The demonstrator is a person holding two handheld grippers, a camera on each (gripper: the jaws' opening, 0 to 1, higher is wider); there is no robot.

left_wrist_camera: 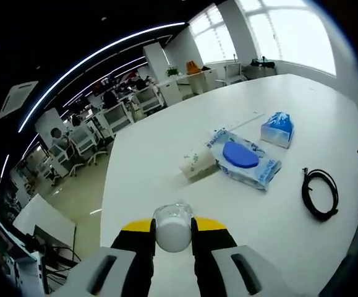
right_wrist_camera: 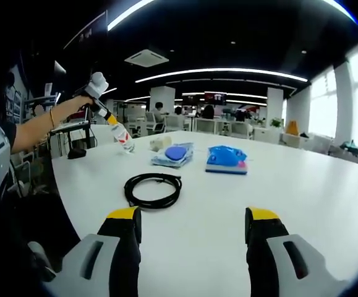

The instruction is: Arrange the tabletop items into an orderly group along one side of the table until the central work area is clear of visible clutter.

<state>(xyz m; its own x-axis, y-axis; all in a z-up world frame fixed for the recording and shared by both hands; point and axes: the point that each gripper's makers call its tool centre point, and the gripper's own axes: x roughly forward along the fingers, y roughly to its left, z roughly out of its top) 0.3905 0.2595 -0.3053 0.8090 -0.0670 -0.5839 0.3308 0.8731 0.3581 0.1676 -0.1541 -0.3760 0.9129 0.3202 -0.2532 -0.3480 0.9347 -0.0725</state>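
- White tabletop [left_wrist_camera: 166,167] runs through the left gripper view, where the left gripper [left_wrist_camera: 173,238] has its yellow-tipped jaws clamped on a clear plastic bottle [left_wrist_camera: 173,228], seen from its end, above the near edge of the table.
- Toward the middle of the table lies a blue-lidded wet-wipe pack [left_wrist_camera: 243,158], with a small white packet [left_wrist_camera: 196,163] touching its left end.
- A blue tissue pack [left_wrist_camera: 277,129] sits just beyond the wipes, nearer the far edge.
- A coiled black cable [left_wrist_camera: 319,193] lies apart from these, toward the right edge.
- In the right gripper view, the right gripper [right_wrist_camera: 192,232] hovers above the near edge with its jaws wide apart and nothing between them.
- The black cable [right_wrist_camera: 153,189] lies just ahead of those jaws.
- Farther in, the wipe pack [right_wrist_camera: 173,154] and the tissue pack [right_wrist_camera: 227,159] rest side by side, the white packet [right_wrist_camera: 161,143] behind the wipes.
- At the far left edge, a person's hand [right_wrist_camera: 80,104] holds the left gripper [right_wrist_camera: 104,109], with the bottle [right_wrist_camera: 122,137] tilted down at the table.
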